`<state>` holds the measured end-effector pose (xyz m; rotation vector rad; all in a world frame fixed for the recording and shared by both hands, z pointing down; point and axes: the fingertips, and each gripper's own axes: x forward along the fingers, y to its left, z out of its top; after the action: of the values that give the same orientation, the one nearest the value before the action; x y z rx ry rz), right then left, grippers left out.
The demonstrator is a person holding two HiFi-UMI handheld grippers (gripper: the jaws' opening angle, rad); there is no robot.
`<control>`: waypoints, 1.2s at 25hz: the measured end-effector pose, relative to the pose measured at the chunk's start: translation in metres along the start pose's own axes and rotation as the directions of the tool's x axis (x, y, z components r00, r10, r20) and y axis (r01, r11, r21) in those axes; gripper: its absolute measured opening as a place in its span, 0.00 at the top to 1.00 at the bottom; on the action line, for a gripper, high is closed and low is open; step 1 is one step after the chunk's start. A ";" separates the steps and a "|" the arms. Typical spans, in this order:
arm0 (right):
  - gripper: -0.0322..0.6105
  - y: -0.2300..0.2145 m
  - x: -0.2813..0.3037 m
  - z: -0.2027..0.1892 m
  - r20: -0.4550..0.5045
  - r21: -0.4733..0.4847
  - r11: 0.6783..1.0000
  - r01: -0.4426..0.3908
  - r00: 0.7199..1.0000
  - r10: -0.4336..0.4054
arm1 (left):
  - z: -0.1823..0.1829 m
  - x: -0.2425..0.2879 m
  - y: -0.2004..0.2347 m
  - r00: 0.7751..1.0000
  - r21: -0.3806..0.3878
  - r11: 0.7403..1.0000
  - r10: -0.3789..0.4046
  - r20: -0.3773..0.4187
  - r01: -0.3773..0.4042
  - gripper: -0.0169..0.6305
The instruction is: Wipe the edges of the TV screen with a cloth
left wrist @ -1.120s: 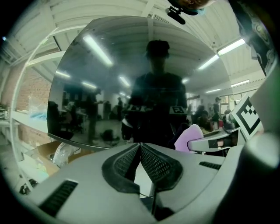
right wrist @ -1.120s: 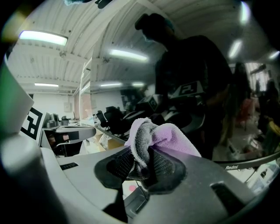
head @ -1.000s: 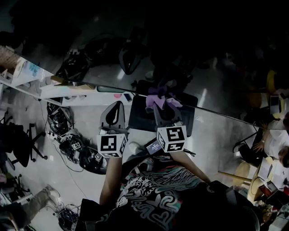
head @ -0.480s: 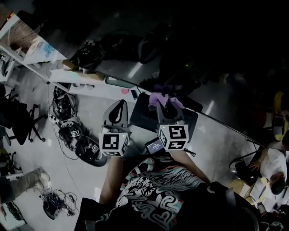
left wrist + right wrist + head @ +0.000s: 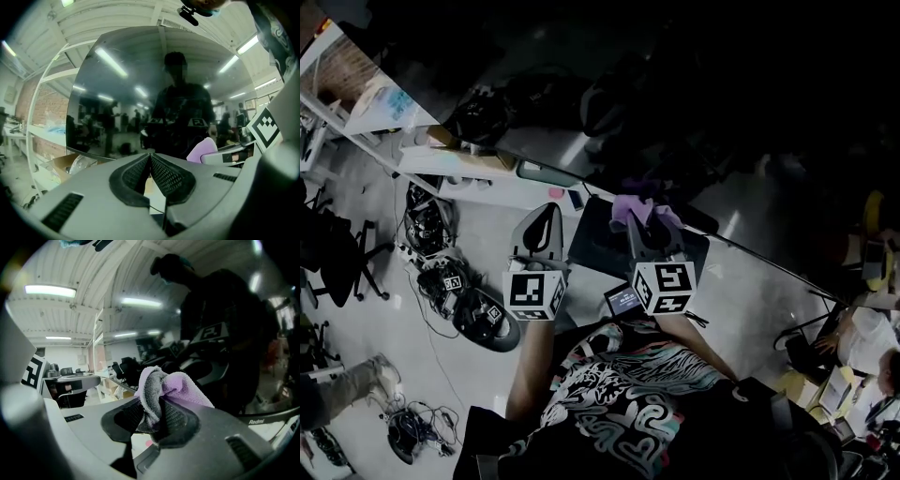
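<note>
Near the TV screen (image 5: 117,98), the right gripper (image 5: 154,409) pinches a purple cloth (image 5: 182,388).

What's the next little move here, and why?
Probably ease the right hand-held gripper forward until the cloth meets the TV edge, then slide along it. The jaws are clamped on the cloth, and it sits close by the lower edge, though I can't tell whether it touches.
</note>
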<state>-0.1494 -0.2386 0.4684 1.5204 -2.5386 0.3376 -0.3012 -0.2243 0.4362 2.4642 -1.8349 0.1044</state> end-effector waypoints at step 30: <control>0.76 0.074 0.090 0.008 -0.018 0.005 0.997 0.077 0.997 -0.077 | -0.012 0.057 0.117 0.981 -0.009 0.982 -0.190 -0.039 0.189 0.95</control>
<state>-0.2570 -0.2838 0.4753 1.6050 -2.4603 0.3468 -0.3974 -0.3110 0.4548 2.5975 -1.5733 0.1371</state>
